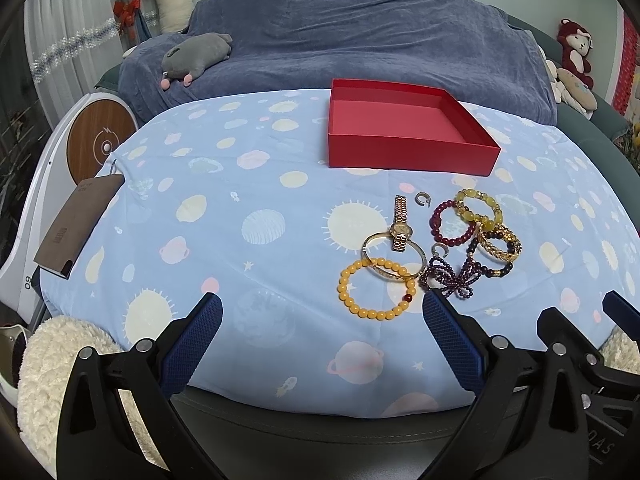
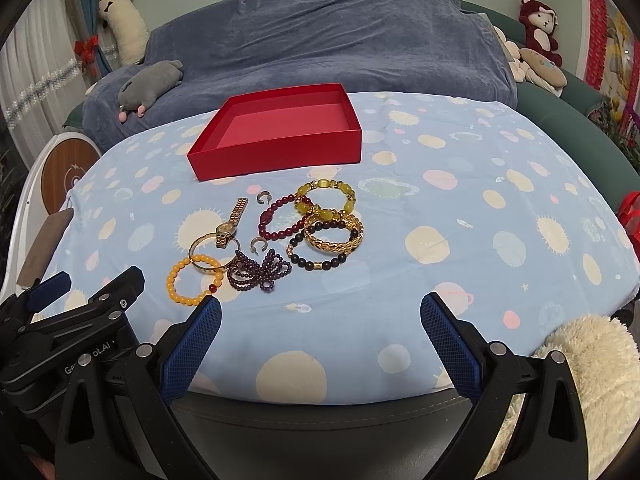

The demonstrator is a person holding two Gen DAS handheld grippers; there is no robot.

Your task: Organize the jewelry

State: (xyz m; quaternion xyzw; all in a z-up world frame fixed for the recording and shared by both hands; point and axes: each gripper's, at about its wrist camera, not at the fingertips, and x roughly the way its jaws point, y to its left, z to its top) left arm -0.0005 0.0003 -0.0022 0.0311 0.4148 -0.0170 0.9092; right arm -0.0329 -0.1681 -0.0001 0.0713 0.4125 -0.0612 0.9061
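Both pairs of jaws spread wide with nothing between them: left gripper (image 1: 322, 306) low in the left wrist view, right gripper (image 2: 320, 306) low in the right wrist view, each hovering over the near edge of a counter (image 1: 224, 200) draped in a pale blue cloth printed with planets and suns. Jewelry heaped in a loose cluster right of centre in the left view, left of centre in the right view. Nearest: an orange bead bracelet (image 1: 376, 288) with one red bead, overlapping a thin gold bangle (image 1: 394, 258). Across the bangle's far rim, a gold wristwatch (image 1: 401, 230), band stretched away toward the box. Just beside it, a tangled dark purple bead strand (image 1: 450, 276) and a small silver open ring (image 1: 439, 248); a second silver open ring (image 1: 422, 199) farther back, lying apart from the rest. On the right of the heap in the left view: a dark red bead bracelet (image 1: 450, 222) overlapped by a yellow stone bracelet (image 1: 478, 205), then a wide gold woven bangle (image 1: 498, 245) resting over a black bead bracelet (image 1: 494, 266). Beyond the cluster, an open red box (image 1: 408, 156), shallow and holding nothing visible, well apart from every piece. Behind the counter, a sofa under a blue-grey throw (image 1: 360, 40) with a grey plush toy (image 1: 198, 56) at upper left. Brown booklet (image 1: 78, 224) at the left edge.
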